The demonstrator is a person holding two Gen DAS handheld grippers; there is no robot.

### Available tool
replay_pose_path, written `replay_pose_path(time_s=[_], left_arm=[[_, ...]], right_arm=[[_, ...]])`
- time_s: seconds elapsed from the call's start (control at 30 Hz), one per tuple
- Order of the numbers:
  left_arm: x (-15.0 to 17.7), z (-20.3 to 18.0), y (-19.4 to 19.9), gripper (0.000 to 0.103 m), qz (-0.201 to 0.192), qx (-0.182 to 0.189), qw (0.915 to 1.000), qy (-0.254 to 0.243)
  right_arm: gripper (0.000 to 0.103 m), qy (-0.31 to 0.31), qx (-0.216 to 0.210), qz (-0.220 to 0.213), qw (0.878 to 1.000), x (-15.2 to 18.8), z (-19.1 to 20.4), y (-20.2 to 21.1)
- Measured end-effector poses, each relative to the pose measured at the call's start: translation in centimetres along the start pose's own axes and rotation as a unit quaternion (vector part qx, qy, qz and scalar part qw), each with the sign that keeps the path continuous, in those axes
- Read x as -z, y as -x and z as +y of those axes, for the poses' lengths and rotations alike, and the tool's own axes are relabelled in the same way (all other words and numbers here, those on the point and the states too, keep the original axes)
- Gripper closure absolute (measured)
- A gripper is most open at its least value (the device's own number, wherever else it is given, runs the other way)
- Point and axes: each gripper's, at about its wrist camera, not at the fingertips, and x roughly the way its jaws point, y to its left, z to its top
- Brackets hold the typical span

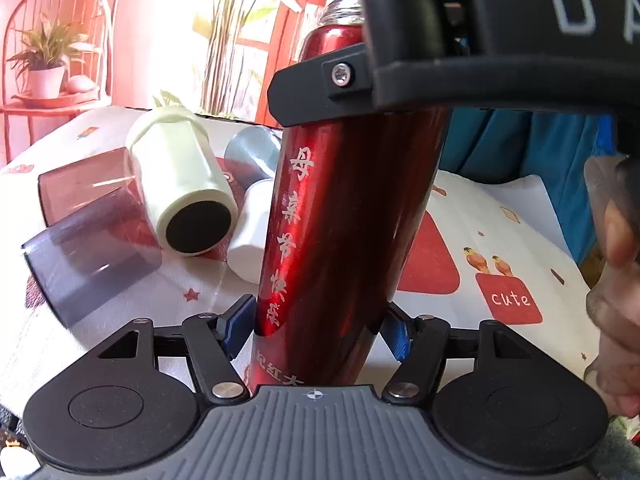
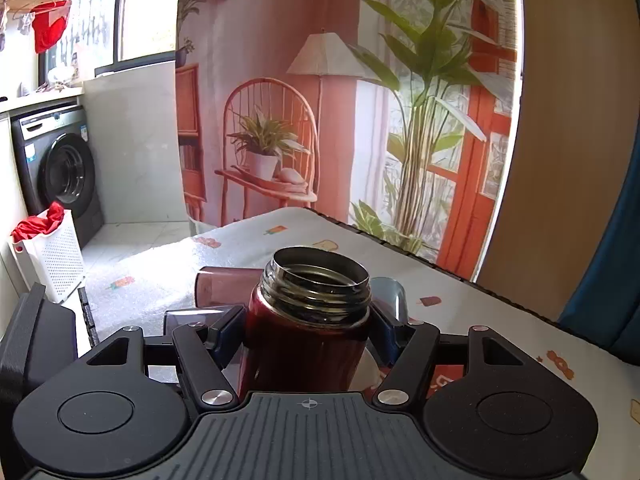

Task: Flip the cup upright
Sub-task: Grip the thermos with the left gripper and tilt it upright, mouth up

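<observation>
A red metal flask cup [image 1: 344, 216] with white Chinese lettering stands nearly upright, open steel mouth up, on the patterned tablecloth [image 1: 512, 240]. My left gripper [image 1: 318, 332] is shut on its lower body, blue pads on both sides. My right gripper [image 2: 306, 336] is shut on its upper body just below the threaded steel neck [image 2: 316, 284]. The right gripper's body shows in the left wrist view [image 1: 480, 32], clamped across the flask's top.
Left of the flask lie a cream cup [image 1: 182, 184] on its side, a white cup [image 1: 250, 236], a silver-blue cup [image 1: 252, 152], and two tinted square cups [image 1: 88, 216]. A hand [image 1: 616, 280] is at right. A laundry basket [image 2: 52, 256] stands beyond the table.
</observation>
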Motion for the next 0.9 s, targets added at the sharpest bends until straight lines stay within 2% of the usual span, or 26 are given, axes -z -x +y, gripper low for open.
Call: replay_pose_path(time_s=[0.23,0.5,0.63,0.73,0.83,0.9], left_arm=[[0.1,1.0,1.1,0.034,0.036,0.031,0.9989,-0.001],[1.6,1.7,3.1,0.033,0.05,0.042,0.9978,-0.012],[1.4,2.0,2.8,0.034,0.044,0.035,0.9984,-0.003],[0.7,1.8,2.3,0.034,0.025,0.034,0.9991,0.006],[-0.6,2.2,1.3,0.034,0.005,0.043,0.9986,0.032],[-1.2,1.9,0.3,0.034,-0.001,0.033,0.9991,0.026]], right_arm=[[0.041,0.011,-0.018,0.006,1.0,1.0,0.8,1.2],[0.041,0.008,-0.048,0.012,0.999,1.7,1.7,2.8],[0.041,0.051,-0.057,-0.003,0.997,1.8,3.3,3.4],[0.041,0.081,-0.046,-0.015,0.995,1.5,3.8,3.1],[0.042,0.094,-0.027,-0.018,0.995,1.3,3.0,2.3],[0.042,0.096,-0.022,-0.026,0.995,1.2,2.1,1.8]])
